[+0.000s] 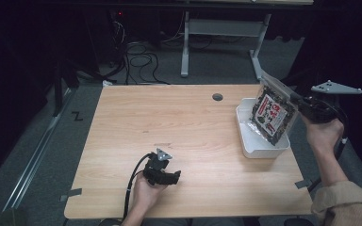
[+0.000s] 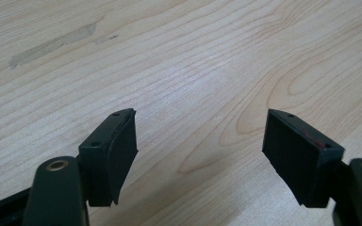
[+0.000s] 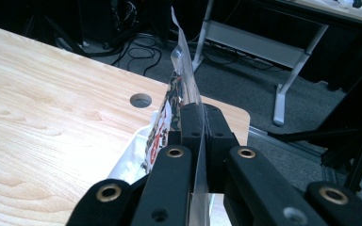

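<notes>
My left tongs [image 1: 162, 175] rest jaws apart on the near bench [image 1: 169, 122], idle. Farther off, my right tongs [image 1: 298, 104] are clamped on the snack bag [image 1: 272, 112], its long axis tilted, lower end inside the white tray [image 1: 257, 149] directly below.

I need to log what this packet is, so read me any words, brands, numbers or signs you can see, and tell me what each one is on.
Snack bag held in the right tool: a white and red label with large printed characters, too small and blurred to read in the high view.
Same bag in the right gripper view: seen edge-on, red print visible but unreadable.
White tray, table, left tool: no text visible.
</notes>
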{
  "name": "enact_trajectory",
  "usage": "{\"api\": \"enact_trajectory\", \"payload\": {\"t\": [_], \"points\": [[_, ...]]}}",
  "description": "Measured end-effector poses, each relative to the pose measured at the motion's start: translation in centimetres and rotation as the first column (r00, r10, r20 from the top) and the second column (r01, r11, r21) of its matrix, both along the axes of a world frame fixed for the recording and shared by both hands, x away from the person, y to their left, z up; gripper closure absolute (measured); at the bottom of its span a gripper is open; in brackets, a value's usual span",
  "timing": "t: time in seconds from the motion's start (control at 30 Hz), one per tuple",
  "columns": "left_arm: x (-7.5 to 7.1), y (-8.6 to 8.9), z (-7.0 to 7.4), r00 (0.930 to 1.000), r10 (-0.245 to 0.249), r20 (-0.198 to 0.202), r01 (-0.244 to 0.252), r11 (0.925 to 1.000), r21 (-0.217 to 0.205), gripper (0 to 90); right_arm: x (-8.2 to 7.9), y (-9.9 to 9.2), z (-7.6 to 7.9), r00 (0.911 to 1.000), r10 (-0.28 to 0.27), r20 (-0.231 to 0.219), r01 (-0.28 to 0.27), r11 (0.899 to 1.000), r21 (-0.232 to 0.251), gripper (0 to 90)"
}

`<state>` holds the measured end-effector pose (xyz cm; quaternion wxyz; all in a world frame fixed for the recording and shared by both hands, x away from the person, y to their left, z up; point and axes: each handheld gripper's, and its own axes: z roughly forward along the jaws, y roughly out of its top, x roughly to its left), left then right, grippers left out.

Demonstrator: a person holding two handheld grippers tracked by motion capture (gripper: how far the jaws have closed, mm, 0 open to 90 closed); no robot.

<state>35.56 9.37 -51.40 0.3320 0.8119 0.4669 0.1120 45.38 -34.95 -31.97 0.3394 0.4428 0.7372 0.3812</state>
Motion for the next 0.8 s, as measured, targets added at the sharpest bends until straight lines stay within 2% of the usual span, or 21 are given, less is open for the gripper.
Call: {"api": "enact_trajectory", "payload": {"t": [0.23, 0.63, 0.8], "points": [[0.0, 0.0, 0.0, 1.0, 0.0, -0.001, 0.0, 1.0, 0.0, 27.1, -0.2, -0.3, -0.8, 0.9998, 0.02, 0.005, -0.02, 1.0, 0.014, 89.8], [0.0, -0.1, -0.1, 1.0, -0.001, -0.004, 0.002, 1.0, 0.005, 27.1, -0.2, -1.4, -2.6, 0.9986, 0.037, -0.039, -0.035, 0.998, 0.045, 89.2], [0.0, -0.1, -0.2, 1.0, -0.003, -0.005, 0.003, 1.0, 0.007, 27.1, -0.2, -2.2, -3.1, 0.9985, 0.029, -0.047, -0.026, 0.997, 0.078, 89.0]]}}
